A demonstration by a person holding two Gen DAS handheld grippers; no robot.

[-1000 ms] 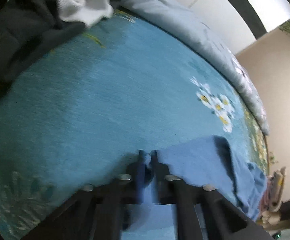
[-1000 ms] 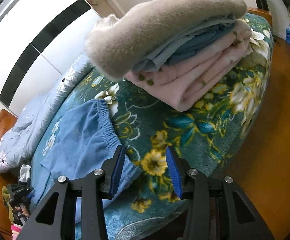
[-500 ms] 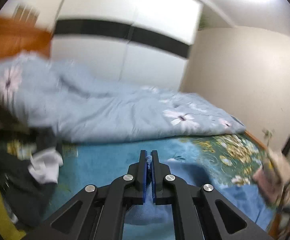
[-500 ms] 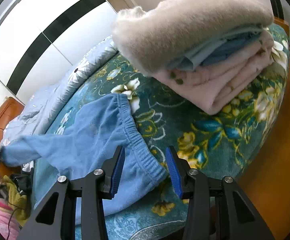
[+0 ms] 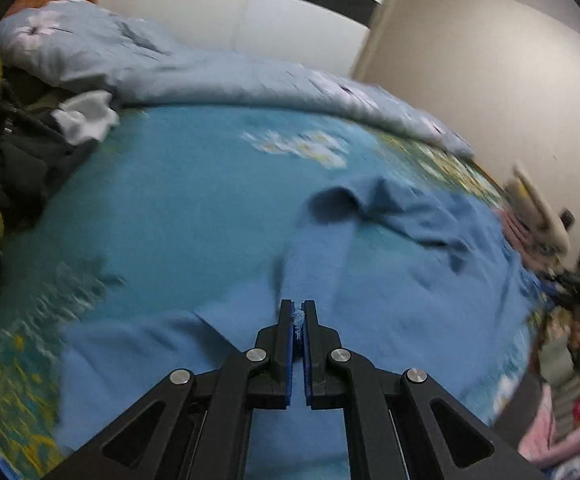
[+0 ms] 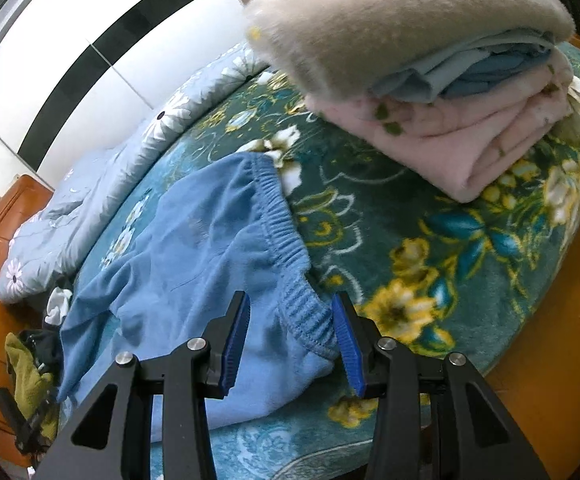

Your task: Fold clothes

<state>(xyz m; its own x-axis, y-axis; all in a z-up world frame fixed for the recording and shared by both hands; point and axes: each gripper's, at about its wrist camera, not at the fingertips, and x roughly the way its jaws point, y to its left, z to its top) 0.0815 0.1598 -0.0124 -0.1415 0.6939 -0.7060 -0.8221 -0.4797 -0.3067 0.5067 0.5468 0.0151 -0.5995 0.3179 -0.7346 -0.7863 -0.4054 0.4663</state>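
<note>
Blue trousers (image 5: 389,264) lie spread and rumpled on a teal flowered blanket (image 5: 178,216). My left gripper (image 5: 297,316) is shut on a pinch of the trousers' blue cloth, which shows between the blue pads. In the right wrist view the same trousers (image 6: 194,248) reach toward me with their elastic waistband (image 6: 286,240) at the bed's near edge. My right gripper (image 6: 291,308) is open, its fingers on either side of the waistband's near corner, not closed on it.
A stack of folded clothes (image 6: 441,92) topped by a beige fleece sits at the right of the bed. A pale blue quilt (image 5: 210,76) lies along the far side. Dark, white and olive clothes (image 5: 30,136) are heaped at the left. Orange wooden floor (image 6: 569,360) borders the bed.
My left gripper lifted the trouser leg off the bed and has carried it across over the rest of the trousers. My right gripper moved in toward the waistband, staying open.
</note>
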